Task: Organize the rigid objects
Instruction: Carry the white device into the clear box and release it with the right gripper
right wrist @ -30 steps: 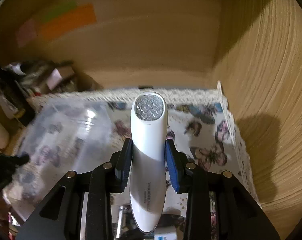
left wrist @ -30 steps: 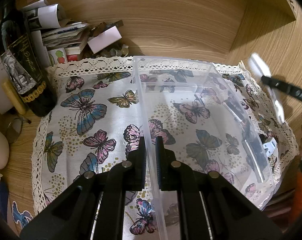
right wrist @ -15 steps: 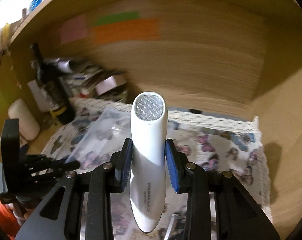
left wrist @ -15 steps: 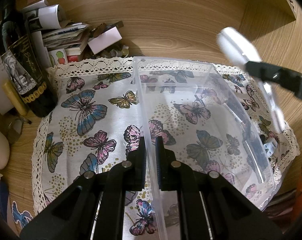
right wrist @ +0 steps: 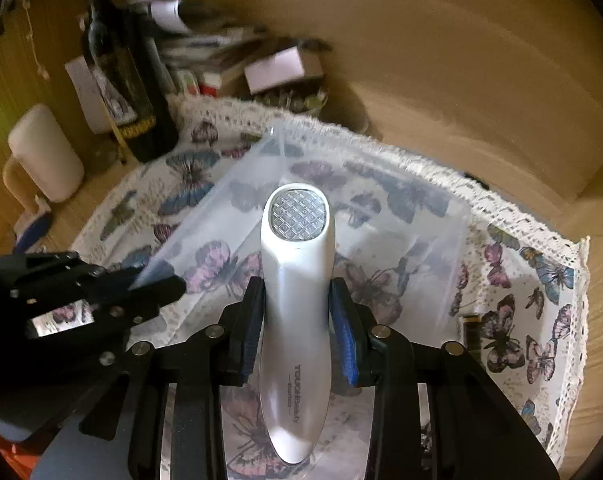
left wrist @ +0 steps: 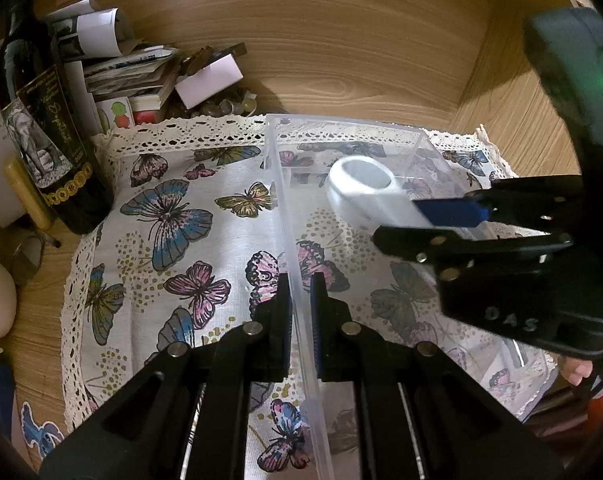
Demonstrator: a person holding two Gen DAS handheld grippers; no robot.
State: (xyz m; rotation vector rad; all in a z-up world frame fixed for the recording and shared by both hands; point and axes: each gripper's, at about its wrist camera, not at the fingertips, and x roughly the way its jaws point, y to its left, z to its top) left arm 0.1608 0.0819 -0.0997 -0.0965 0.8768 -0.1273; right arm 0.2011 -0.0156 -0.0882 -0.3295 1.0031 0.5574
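Note:
A clear plastic box [left wrist: 341,128] stands on a butterfly-print cloth [left wrist: 173,216]. My left gripper [left wrist: 300,300] is shut on the box's left wall near its front. My right gripper [right wrist: 297,320] is shut on a white handheld beauty device [right wrist: 297,280] with a textured round head. In the left wrist view the right gripper [left wrist: 449,220] reaches in from the right and holds the device [left wrist: 365,192] above the box's inside. The box [right wrist: 341,216] shows empty below the device, and the left gripper [right wrist: 157,276] shows at its edge.
A dark wine bottle [left wrist: 49,128] stands at the cloth's left edge beside a pile of papers and small boxes [left wrist: 141,76]. A cream mug [right wrist: 41,160] stands further left. Wooden walls close the back and the right side. A small dark item [right wrist: 469,324] lies right of the box.
My right gripper has swung left with the white device, from the cloth's right side to over the clear box. My left gripper has stayed shut on the box wall.

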